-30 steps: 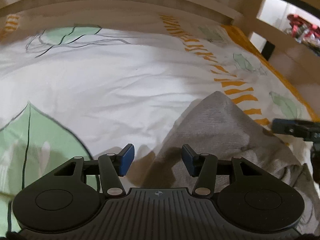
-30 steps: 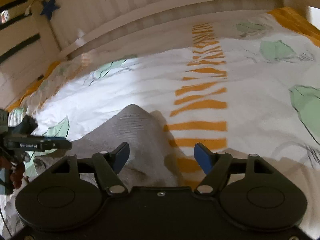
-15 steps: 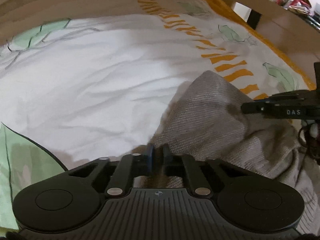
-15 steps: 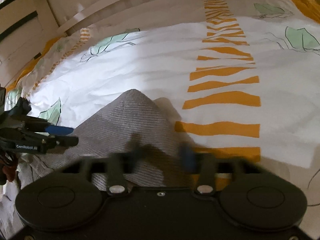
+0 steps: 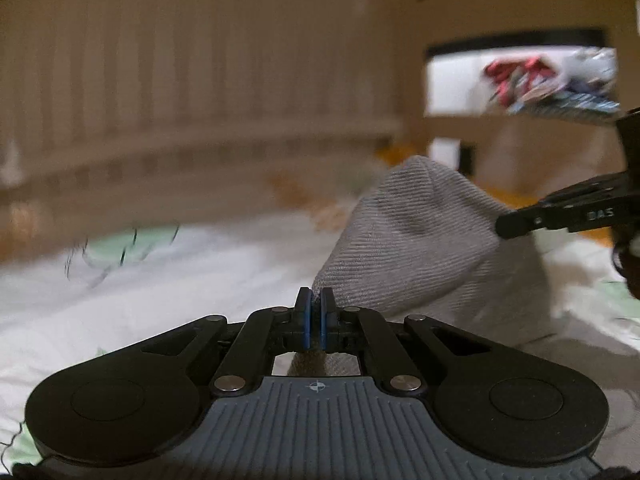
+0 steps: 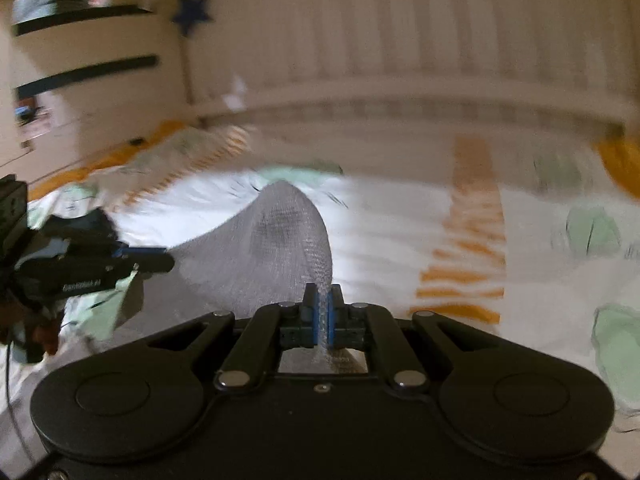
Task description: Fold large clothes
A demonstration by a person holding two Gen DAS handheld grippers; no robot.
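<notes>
A grey knitted garment (image 5: 420,240) (image 6: 272,248) is lifted off the bed, stretched between my two grippers. My left gripper (image 5: 315,300) is shut on one edge of the cloth, which shows between its blue pads and below them. My right gripper (image 6: 322,300) is shut on another edge, a thin fold of cloth pinched between its pads. The right gripper (image 5: 508,226) also reaches into the left wrist view at the right, at the cloth. The left gripper (image 6: 164,260) likewise shows at the left of the right wrist view. A peak of cloth stands up between them.
The bed cover (image 5: 180,280) (image 6: 540,280) is white with green leaves and orange stripes. A slatted pale headboard (image 5: 200,100) (image 6: 440,60) runs along the far side. A shelf with colourful things (image 5: 552,76) is at the far right, and a blue star (image 6: 192,10) hangs at the left.
Both grippers went from open over the garment to shut on its edges. Both have risen and tipped up, lifting the cloth off the bed; the views are motion-blurred.
</notes>
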